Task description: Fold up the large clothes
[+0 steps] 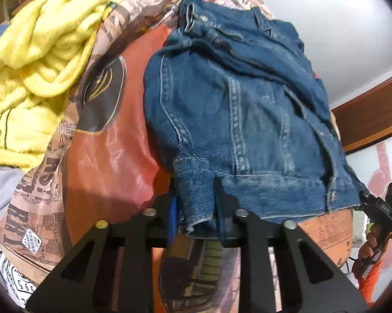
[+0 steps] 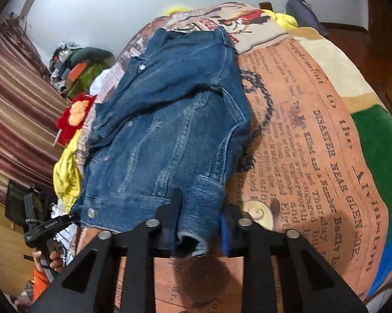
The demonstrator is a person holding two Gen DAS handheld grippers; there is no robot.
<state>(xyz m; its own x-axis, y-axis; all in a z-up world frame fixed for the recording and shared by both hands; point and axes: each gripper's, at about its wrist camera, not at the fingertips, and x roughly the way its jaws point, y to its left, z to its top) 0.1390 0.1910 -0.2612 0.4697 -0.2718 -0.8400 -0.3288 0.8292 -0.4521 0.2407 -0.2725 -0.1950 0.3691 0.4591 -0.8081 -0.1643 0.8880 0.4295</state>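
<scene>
A blue denim jacket (image 1: 237, 109) lies partly folded on a bed with a printed orange newspaper-pattern blanket (image 1: 109, 156). My left gripper (image 1: 196, 203) is shut on the jacket's hem corner nearest me. My right gripper (image 2: 199, 216) is shut on the other near hem corner of the same jacket (image 2: 167, 120). The right gripper also shows at the right edge of the left wrist view (image 1: 378, 208), and the left gripper at the lower left of the right wrist view (image 2: 52, 221). Both hold the hem just above the blanket (image 2: 313, 143).
A yellow fleece garment (image 1: 39, 60) lies heaped left of the jacket, with a red item (image 2: 74, 114) beside it. A striped curtain (image 2: 18, 99) and a clutter pile (image 2: 76, 67) stand beyond the bed. A wooden headboard (image 1: 370, 114) is at the right.
</scene>
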